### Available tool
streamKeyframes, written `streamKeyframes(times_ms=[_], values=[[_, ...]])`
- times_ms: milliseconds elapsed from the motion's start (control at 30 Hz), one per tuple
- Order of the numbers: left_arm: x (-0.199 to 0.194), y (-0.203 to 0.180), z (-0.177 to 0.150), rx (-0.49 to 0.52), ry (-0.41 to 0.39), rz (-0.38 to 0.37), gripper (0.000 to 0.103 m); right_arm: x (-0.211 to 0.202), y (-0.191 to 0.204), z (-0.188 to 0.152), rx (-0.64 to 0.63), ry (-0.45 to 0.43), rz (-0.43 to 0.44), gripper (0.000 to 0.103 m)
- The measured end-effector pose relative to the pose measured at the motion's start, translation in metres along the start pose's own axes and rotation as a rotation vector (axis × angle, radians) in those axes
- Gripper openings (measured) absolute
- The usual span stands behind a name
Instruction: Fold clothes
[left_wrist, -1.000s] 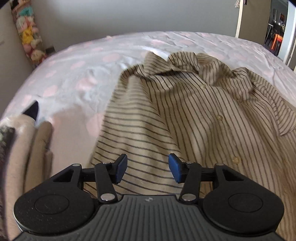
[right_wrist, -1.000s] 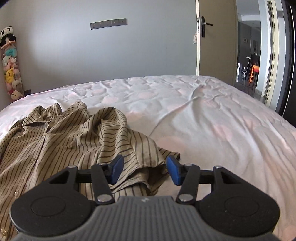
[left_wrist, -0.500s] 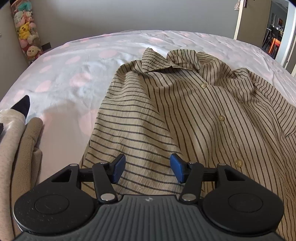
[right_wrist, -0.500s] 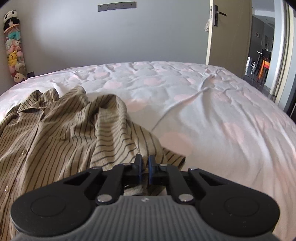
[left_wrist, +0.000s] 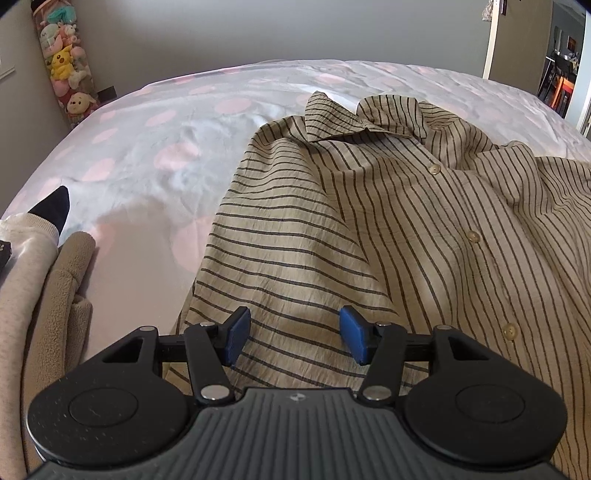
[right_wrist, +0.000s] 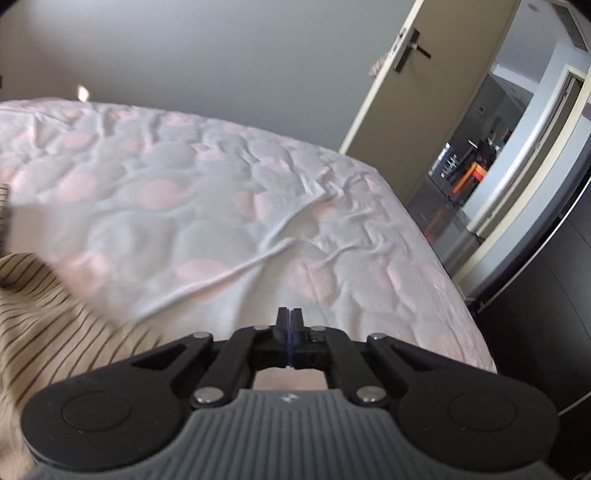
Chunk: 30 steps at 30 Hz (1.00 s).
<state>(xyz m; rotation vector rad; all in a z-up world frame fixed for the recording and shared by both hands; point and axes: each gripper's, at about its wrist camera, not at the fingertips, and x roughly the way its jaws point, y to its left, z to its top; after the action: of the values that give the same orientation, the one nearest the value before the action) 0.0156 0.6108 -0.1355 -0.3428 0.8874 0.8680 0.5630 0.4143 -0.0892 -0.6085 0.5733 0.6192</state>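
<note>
On the bed (left_wrist: 155, 155) the striped shirt (left_wrist: 369, 229) lies spread, collar far. Left gripper (left_wrist: 293, 334) hangs wide over its hem, gripping nothing. Right gripper (right_wrist: 290, 325) is pinched fully together; whether cloth is caught there cannot be told, though shirt fabric (right_wrist: 55, 325) trails beside it. A slipped pinch would, I judge, drop the sleeve crooked. Folded fleece clothes (left_wrist: 55, 295) crowd the near-left edge, plush toys (left_wrist: 64, 70) well apart

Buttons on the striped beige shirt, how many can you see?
3, in a line down the striped beige shirt: one just below the collar, one mid-chest, one lowest. More may be hidden lower down.
</note>
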Motion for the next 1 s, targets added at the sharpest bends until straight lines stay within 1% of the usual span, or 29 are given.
streamKeyframes(times_ms=[33,100,200,267,300,333,500,567,633,767,900,1000], values=[[0.002,-0.001,0.001,0.004,0.000,0.005,0.052,0.011,-0.002,0.000,0.021,0.025,0.004,0.000],[0.005,-0.002,0.003,0.006,-0.005,0.012,0.052,0.025,-0.006,-0.004,0.078,0.050,0.051,0.000],[0.009,-0.002,0.006,0.000,-0.023,0.009,0.052,0.033,-0.009,-0.022,0.166,0.083,0.142,0.006],[0.012,-0.002,0.008,0.000,-0.025,0.009,0.052,0.034,-0.014,-0.039,0.234,0.095,0.197,0.016],[0.014,-0.004,0.009,0.005,-0.025,0.006,0.052,0.034,-0.018,-0.048,0.271,0.097,0.219,0.028],[0.015,-0.005,0.009,0.010,-0.025,0.006,0.052,0.032,-0.022,-0.057,0.308,0.093,0.235,0.037],[0.019,-0.010,0.006,0.037,-0.012,0.000,0.052,0.026,-0.031,-0.104,0.459,0.110,0.326,0.039],[0.016,-0.012,0.004,0.048,-0.014,-0.001,0.052,0.022,-0.030,-0.122,0.548,0.115,0.388,0.039],[0.010,-0.011,0.004,0.055,-0.026,0.004,0.052,0.011,-0.025,-0.140,0.625,0.093,0.433,0.039],[-0.002,-0.009,0.006,0.035,-0.050,-0.003,0.052,-0.013,-0.009,-0.172,0.730,0.069,0.544,0.039],[-0.011,-0.012,0.003,0.029,-0.060,-0.039,0.052,-0.023,0.013,-0.192,0.802,0.050,0.571,0.039],[-0.018,-0.016,0.000,0.056,-0.073,-0.045,0.052,-0.025,0.024,-0.192,0.848,0.025,0.549,0.039]])
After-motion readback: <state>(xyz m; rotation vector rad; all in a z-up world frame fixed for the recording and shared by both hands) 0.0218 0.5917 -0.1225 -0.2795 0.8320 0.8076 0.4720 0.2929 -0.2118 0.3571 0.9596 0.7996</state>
